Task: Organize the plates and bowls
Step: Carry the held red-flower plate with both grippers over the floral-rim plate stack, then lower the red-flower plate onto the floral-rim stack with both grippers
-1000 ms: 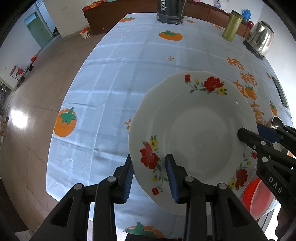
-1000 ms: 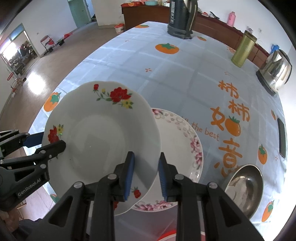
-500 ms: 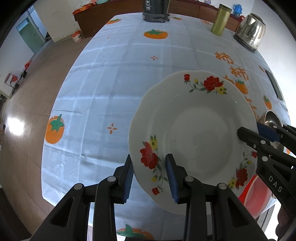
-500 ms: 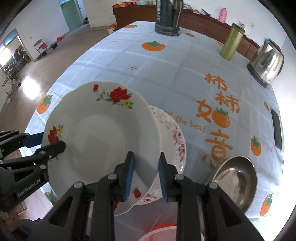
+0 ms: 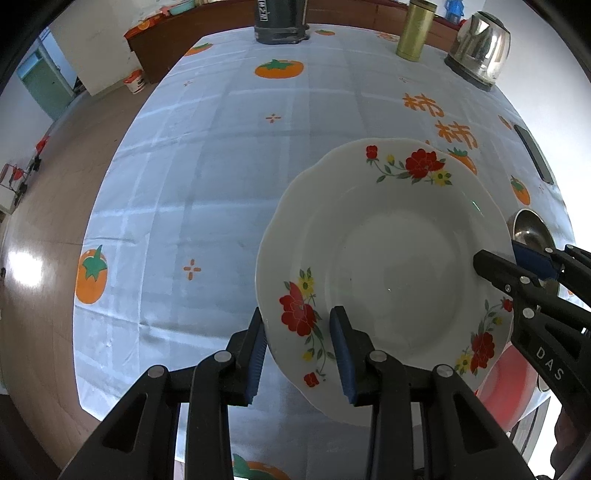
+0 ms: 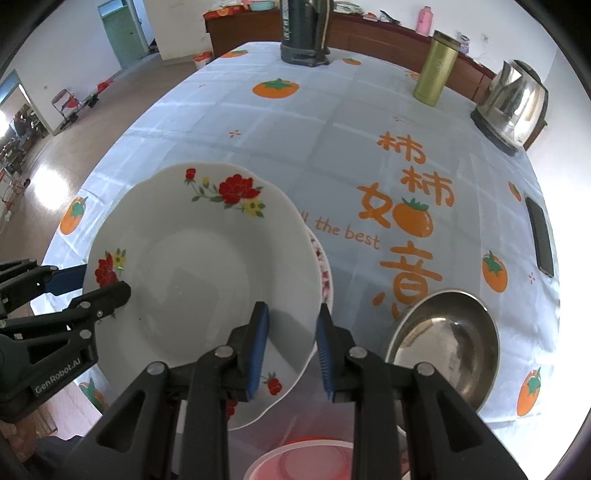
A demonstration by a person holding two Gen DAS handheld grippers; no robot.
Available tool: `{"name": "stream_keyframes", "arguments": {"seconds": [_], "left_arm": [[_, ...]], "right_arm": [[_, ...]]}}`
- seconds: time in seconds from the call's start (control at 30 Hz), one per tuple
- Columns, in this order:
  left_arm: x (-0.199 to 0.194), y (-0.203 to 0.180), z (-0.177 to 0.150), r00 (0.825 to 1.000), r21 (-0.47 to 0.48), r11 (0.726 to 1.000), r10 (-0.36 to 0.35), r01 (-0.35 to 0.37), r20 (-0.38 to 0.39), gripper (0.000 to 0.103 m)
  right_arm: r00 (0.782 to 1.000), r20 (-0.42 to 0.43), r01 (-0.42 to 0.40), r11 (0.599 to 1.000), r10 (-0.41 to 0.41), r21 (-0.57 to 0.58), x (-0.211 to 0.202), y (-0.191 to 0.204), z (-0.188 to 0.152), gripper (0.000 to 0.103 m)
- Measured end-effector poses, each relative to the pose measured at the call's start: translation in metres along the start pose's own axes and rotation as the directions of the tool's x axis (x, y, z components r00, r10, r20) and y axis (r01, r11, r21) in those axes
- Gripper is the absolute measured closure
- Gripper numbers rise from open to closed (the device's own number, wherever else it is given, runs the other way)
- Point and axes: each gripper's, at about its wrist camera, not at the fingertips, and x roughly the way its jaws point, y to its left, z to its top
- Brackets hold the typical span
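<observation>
Both grippers have carried the white flowered plate (image 6: 192, 273) sideways over the table since 1 second ago: the pink-patterned plate (image 6: 324, 273) beneath it, then half exposed, now shows only as a sliver past its right edge, and the steel bowl (image 6: 443, 339) sits fuller in the right wrist view. That white plate hangs above the tablecloth (image 5: 207, 177), clamped at 2 rim points: the left gripper (image 5: 298, 349) grasps its left rim beside a red flower, and the right gripper (image 6: 292, 349) pinches the opposite rim, both pointing steeply down. A red bowl (image 5: 506, 391) lies low at the near edge, partly hidden.

Pale blue cloth with orange persimmons covers the table; it carries large orange Chinese characters and the words "ll the best" (image 6: 345, 232), the start hidden by the plate. At the far side stand a dark appliance (image 6: 304, 33), a gold canister (image 6: 436, 70) and a steel kettle (image 6: 513, 103); a black phone (image 6: 540, 236) lies at the right edge. Wooden floor, a green door and a wooden sideboard lie beyond.

One gripper body reads "GenRobot.AI", the other "DAS".
</observation>
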Motion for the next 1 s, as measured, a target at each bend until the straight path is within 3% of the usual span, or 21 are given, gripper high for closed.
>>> {"name": "stream_keyframes", "arguments": {"seconds": [1.0], "left_arm": [[0.009,-0.032,0.01,1.0,0.077,0.997,-0.026,0.026,-0.005,0.066]], "right_arm": [[0.999,-0.013,0.035,0.996,-0.034,0.079,-0.001,-0.032,-0.014,0.078]]}}
